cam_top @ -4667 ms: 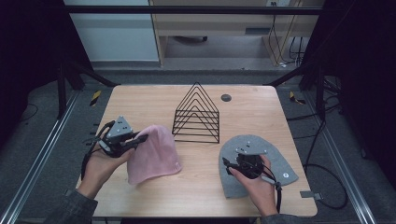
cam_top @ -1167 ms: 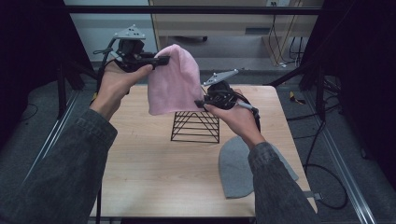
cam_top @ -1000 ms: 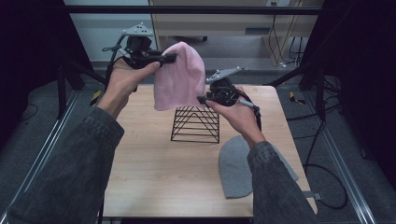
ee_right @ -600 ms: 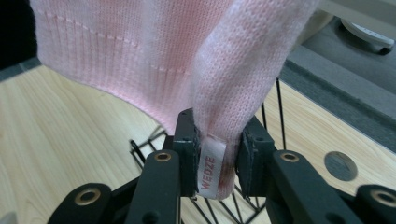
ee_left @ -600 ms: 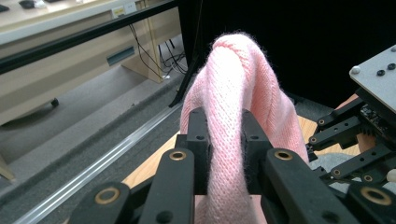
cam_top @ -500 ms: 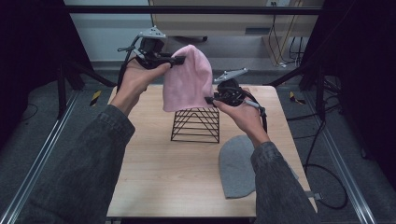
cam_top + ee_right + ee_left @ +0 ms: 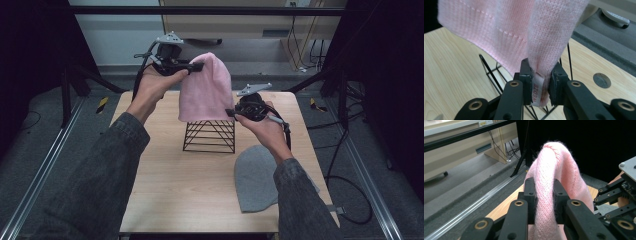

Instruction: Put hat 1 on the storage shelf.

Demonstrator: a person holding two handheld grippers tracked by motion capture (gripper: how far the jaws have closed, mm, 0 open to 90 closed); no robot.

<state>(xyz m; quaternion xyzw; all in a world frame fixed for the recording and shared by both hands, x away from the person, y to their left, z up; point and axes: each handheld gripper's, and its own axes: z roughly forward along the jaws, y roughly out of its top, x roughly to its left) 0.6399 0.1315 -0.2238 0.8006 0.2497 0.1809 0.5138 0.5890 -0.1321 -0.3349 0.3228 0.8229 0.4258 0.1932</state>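
Two grippers hold a pink beanie over a black wire rack on a wooden table.

The left gripper (image 7: pixel 196 65), in the upper middle of the high view, is clamped on the top of the pink beanie (image 7: pixel 206 90); the right gripper (image 7: pixel 231 112), at the frame's centre, pinches the beanie's lower hem, where a small white label sits between its jaws. The beanie hangs stretched between them, its hem just above the black wire rack (image 7: pixel 210 136), which stands on the far half of the light wooden table (image 7: pixel 175 185). A grey beanie (image 7: pixel 256 179) lies flat at the table's lower right. Grey carpet with metal rails (image 7: pixel 35 192) flanks the table, a pale cabinet (image 7: pixel 235 22) stands along the top edge, and cables (image 7: pixel 345 190) trail at the right.
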